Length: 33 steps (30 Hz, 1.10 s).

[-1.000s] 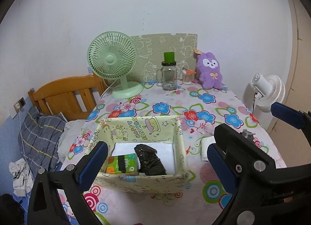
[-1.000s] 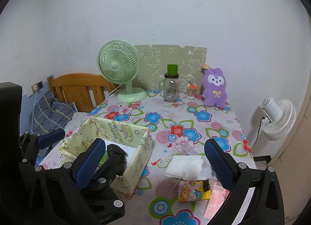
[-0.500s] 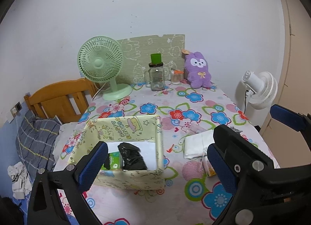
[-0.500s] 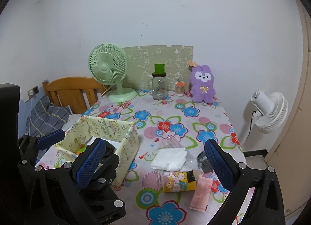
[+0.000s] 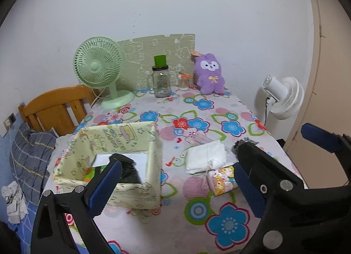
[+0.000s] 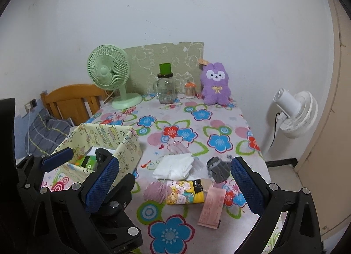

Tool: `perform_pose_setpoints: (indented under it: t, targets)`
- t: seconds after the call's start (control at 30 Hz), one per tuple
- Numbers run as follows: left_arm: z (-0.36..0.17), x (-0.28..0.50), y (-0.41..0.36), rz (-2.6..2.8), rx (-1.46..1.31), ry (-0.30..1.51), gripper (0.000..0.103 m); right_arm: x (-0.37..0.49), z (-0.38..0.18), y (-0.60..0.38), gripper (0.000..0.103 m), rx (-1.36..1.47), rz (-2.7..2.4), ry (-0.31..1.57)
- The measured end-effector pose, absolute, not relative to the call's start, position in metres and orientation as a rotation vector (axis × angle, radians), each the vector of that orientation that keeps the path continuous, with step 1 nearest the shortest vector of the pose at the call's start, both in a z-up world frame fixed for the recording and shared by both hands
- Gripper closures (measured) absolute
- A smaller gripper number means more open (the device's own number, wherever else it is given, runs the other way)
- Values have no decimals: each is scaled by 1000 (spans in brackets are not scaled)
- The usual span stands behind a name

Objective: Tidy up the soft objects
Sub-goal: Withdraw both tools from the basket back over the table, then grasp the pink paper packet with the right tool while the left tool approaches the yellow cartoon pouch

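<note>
A yellow fabric box (image 5: 122,161) (image 6: 105,142) stands on the flowered table and holds a black item (image 5: 129,172) and a green pack (image 6: 88,161). To its right lie a white folded cloth (image 6: 175,165) (image 5: 206,157), grey gloves (image 6: 218,168), a cartoon-print tissue pack (image 6: 184,192) (image 5: 222,180), a pink comb (image 6: 154,192) and a pink cloth (image 6: 211,206). My left gripper (image 5: 175,186) is open and empty above the table's near edge. My right gripper (image 6: 175,186) is open and empty, above the tissue pack.
A green desk fan (image 6: 109,76), a glass jar with a green lid (image 6: 165,87), a small jar (image 6: 189,89) and a purple plush rabbit (image 6: 216,87) stand along the back wall. A white floor fan (image 6: 296,113) is right of the table. A wooden chair (image 6: 74,100) is on the left.
Both grippers have pulled back and up from the table; the box and loose items look smaller and farther away. More of the table's near edge shows. Both stayed open.
</note>
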<state>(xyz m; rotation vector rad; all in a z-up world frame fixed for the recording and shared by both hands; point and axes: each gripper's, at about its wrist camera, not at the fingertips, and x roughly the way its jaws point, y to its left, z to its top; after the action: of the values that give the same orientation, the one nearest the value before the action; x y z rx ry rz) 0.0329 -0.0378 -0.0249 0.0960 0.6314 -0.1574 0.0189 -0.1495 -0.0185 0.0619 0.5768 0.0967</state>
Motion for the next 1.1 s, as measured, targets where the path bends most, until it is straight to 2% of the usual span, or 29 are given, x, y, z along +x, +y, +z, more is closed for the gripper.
perform_pose_setpoints:
  t: [1.1]
  targets:
    - [-109,55,-95,-245,146,784,1,42,-116,-205,0,163,-15,755]
